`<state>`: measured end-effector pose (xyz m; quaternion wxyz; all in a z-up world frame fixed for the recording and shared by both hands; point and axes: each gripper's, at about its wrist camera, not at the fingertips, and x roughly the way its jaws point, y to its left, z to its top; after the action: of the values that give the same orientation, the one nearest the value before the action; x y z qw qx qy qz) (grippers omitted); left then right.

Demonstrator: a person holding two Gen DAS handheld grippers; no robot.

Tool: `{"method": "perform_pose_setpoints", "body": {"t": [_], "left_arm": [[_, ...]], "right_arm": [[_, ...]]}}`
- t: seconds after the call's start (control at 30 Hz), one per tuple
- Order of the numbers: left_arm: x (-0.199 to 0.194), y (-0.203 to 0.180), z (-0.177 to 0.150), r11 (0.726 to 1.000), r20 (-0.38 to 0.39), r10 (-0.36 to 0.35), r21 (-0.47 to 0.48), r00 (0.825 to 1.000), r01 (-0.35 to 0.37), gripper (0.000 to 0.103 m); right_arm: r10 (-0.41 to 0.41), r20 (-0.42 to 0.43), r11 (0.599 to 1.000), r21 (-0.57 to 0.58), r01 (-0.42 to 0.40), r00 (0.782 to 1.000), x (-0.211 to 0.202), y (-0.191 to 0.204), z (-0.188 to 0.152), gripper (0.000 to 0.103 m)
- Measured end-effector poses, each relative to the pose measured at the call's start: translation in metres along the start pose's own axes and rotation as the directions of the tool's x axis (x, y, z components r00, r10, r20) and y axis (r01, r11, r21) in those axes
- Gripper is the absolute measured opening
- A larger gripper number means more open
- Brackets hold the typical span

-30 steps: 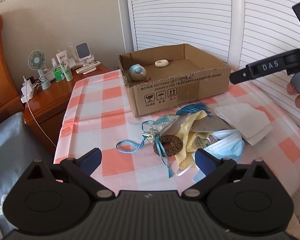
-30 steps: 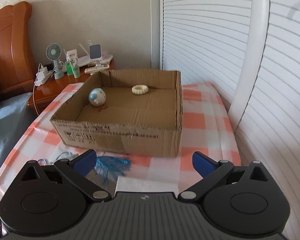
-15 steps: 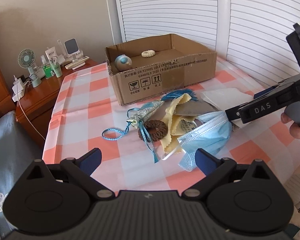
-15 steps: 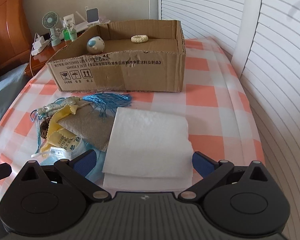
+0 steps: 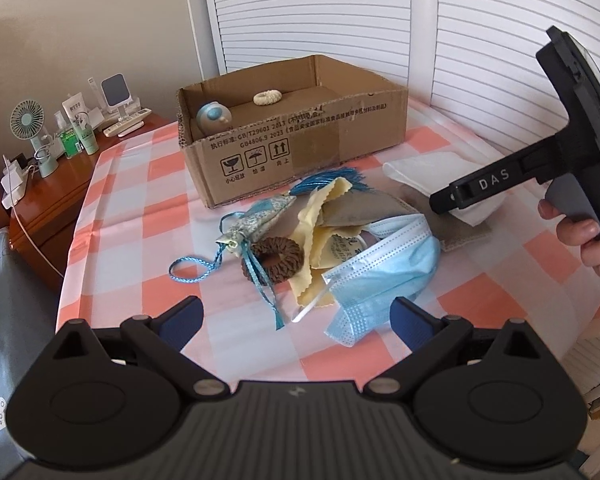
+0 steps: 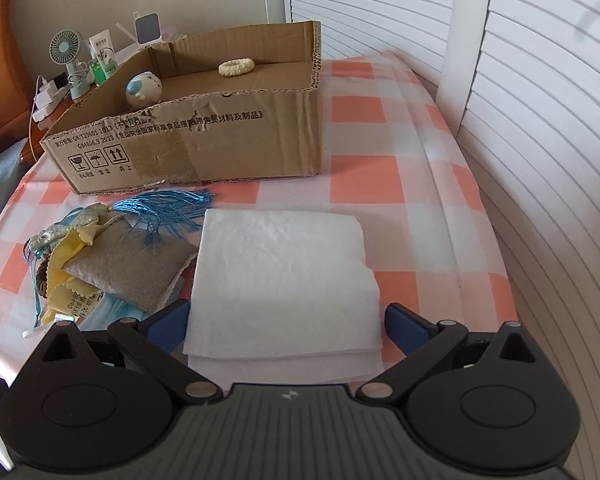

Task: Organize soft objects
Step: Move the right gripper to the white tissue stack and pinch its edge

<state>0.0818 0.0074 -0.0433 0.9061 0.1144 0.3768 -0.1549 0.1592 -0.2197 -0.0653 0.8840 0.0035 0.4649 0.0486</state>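
The right tool (image 6: 286,316) is spread wide and grasps nothing, a folded white cloth (image 6: 284,276) lying between its fingers. The left tool (image 5: 296,316) is likewise released, a blue face mask (image 5: 384,276) just ahead. Beyond both, a cardboard box (image 6: 220,136) sits on the checkered desk (image 6: 380,184).

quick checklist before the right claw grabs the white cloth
1. Right claw open: ok.
2. White cloth between its fingers: ok, fingers straddle the near edge.
3. Cloth free of the pile: ok, grey pouch lies beside it.
4. Box has room: ok, only a ball and a ring inside.
5. Left claw out of the way: ok, open, near the mask.
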Motion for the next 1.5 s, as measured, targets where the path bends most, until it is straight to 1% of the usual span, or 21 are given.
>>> {"method": "perform_pose_setpoints", "body": {"t": [0.2, 0.37, 0.53, 0.57, 0.63, 0.7, 0.8, 0.9, 0.97, 1.03, 1.13, 1.2, 1.3, 1.5], "left_arm": [[0.008, -0.014, 0.004, 0.998, 0.019, -0.046, 0.052, 0.999, 0.045, 0.099], [0.020, -0.028, 0.008, 0.990, 0.031, -0.093, 0.105, 0.995, 0.089, 0.096], [0.027, -0.047, 0.011, 0.972, 0.042, -0.146, 0.194, 0.988, 0.135, 0.091], [0.029, -0.050, 0.011, 0.969, 0.043, -0.148, 0.208, 0.988, 0.136, 0.089], [0.034, -0.056, 0.012, 0.963, 0.039, -0.152, 0.230, 0.988, 0.139, 0.082], [0.040, -0.060, 0.013, 0.960, 0.027, -0.161, 0.236, 0.987, 0.150, 0.076], [0.048, -0.065, 0.014, 0.955, 0.016, -0.169, 0.250, 0.986, 0.159, 0.074], [0.056, -0.072, 0.016, 0.948, 0.009, -0.160, 0.282, 0.987, 0.151, 0.067], [0.058, -0.074, 0.016, 0.946, 0.010, -0.159, 0.286, 0.987, 0.150, 0.065], [0.059, -0.074, 0.017, 0.947, 0.010, -0.171, 0.278, 0.985, 0.162, 0.058], [0.061, -0.072, 0.019, 0.951, 0.002, -0.183, 0.256, 0.983, 0.176, 0.051], [0.062, -0.071, 0.020, 0.952, -0.005, -0.185, 0.247, 0.983, 0.181, 0.049], [0.062, -0.071, 0.021, 0.953, -0.016, -0.195, 0.232, 0.981, 0.194, 0.040], [0.062, -0.067, 0.020, 0.959, -0.019, -0.204, 0.196, 0.979, 0.203, 0.039]], "right_arm": [[0.006, -0.004, 1.000, 0.016, -0.006, 1.000, 0.003, -0.012, -0.001, 0.103], [0.015, 0.006, 1.000, 0.017, -0.015, 1.000, 0.004, -0.014, -0.003, 0.103], [0.024, 0.011, 1.000, 0.016, -0.024, 1.000, 0.002, -0.016, -0.005, 0.103], [0.026, 0.011, 1.000, 0.018, -0.026, 1.000, 0.002, -0.017, -0.006, 0.103], [0.028, 0.013, 0.999, 0.021, -0.028, 1.000, 0.002, -0.018, -0.006, 0.103], [0.030, 0.016, 0.999, 0.021, -0.031, 0.999, 0.002, -0.018, -0.006, 0.103], [0.034, 0.020, 0.999, 0.020, -0.034, 0.999, 0.003, -0.019, -0.007, 0.103], [0.037, 0.022, 0.999, 0.021, -0.038, 0.999, 0.003, -0.019, -0.007, 0.103], [0.040, 0.023, 0.999, 0.022, -0.041, 0.999, 0.003, -0.020, -0.006, 0.103], [0.044, 0.024, 0.999, 0.024, -0.045, 0.999, 0.003, -0.021, -0.006, 0.103], [0.048, 0.026, 0.999, 0.024, -0.048, 0.999, 0.003, -0.022, -0.006, 0.103], [0.049, 0.026, 0.999, 0.021, -0.049, 0.998, 0.003, -0.022, -0.006, 0.103], [0.048, 0.026, 0.999, 0.018, -0.049, 0.998, 0.003, -0.021, -0.006, 0.103], [0.053, 0.026, 0.999, 0.000, -0.053, 0.998, 0.004, -0.020, -0.004, 0.103]]}}
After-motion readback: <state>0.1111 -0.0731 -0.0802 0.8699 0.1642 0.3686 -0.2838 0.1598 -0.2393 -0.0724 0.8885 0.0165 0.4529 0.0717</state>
